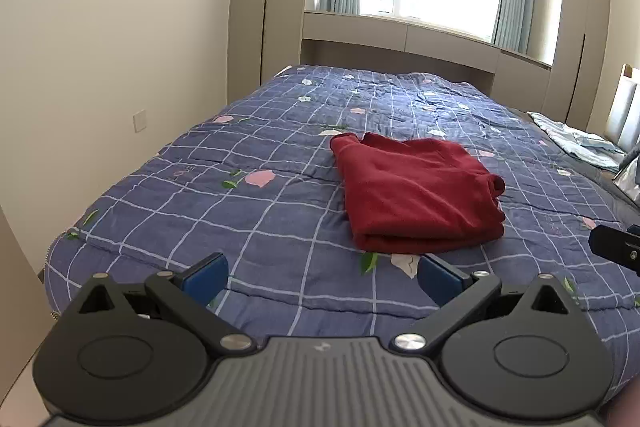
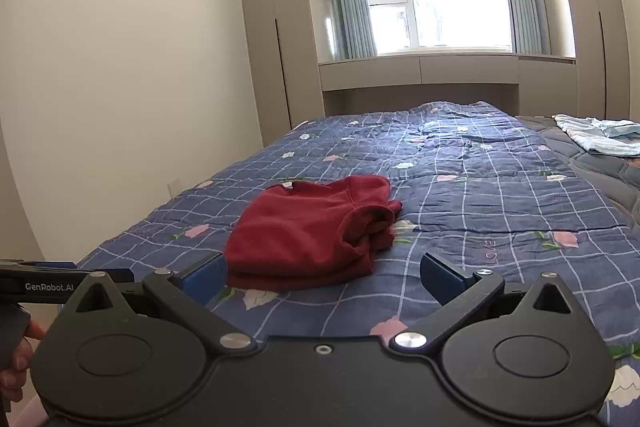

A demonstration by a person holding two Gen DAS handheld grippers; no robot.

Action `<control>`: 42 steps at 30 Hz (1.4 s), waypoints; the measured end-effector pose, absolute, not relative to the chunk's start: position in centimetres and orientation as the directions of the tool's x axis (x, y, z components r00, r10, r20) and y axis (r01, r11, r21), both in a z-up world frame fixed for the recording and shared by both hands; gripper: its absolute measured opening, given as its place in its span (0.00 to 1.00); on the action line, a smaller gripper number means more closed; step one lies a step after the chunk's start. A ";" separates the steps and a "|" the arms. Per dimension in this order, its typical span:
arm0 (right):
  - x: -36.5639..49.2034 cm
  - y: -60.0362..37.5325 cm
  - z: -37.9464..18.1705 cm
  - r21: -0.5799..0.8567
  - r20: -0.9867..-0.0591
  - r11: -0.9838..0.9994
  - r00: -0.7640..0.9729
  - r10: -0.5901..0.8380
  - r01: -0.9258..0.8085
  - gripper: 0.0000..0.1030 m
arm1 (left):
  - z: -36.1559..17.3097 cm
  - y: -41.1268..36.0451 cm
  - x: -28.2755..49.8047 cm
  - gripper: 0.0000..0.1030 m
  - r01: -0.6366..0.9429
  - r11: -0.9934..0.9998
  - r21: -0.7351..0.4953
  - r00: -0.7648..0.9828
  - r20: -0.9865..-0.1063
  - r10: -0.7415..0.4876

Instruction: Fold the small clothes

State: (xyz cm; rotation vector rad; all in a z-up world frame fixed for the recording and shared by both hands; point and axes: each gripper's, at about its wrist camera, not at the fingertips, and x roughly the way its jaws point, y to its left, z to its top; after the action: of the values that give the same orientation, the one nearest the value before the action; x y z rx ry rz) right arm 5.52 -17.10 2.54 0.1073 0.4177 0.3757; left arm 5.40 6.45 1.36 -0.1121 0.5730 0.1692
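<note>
- left gripper [image 1: 322, 277]: jaws wide apart, nothing between; hangs over the near edge of the bed [image 1: 160, 187]
- right gripper [image 2: 322, 277]: jaws wide apart, nothing gripped
- red garment [image 1: 416, 191]: folded, lying flat mid-bed towards the near edge, just beyond both grippers, untouched
- light blue cloth [image 2: 600, 137]: far right corner

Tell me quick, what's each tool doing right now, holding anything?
Left tool: open, empty, short of the folded red garment.
Right tool: open, empty.
</note>
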 end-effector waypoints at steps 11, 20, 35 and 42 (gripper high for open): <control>5.4 -17.4 2.5 0.189 -0.375 0.926 0.847 0.377 -0.328 0.99 | 1.4 6.2 5.4 1.00 -0.186 0.981 -0.053 0.826 -0.549 0.127; 5.3 -17.5 2.7 0.187 -0.371 0.926 0.850 0.374 -0.327 0.99 | 1.6 6.1 5.5 1.00 -0.184 0.981 -0.057 0.830 -0.544 0.124; 5.4 -17.4 2.7 0.186 -0.373 0.925 0.848 0.377 -0.330 0.99 | 1.7 6.2 5.6 1.00 -0.186 0.980 -0.065 0.830 -0.545 0.121; 5.4 -17.4 2.7 0.189 -0.373 0.924 0.846 0.381 -0.333 0.99 | 1.7 6.1 5.6 1.00 -0.183 0.981 -0.067 0.826 -0.551 0.116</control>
State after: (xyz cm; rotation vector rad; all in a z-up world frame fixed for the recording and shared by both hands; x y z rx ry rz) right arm 5.36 -17.44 2.67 0.1188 0.4176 0.3777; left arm 5.64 6.05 1.67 -0.1191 0.5768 0.1594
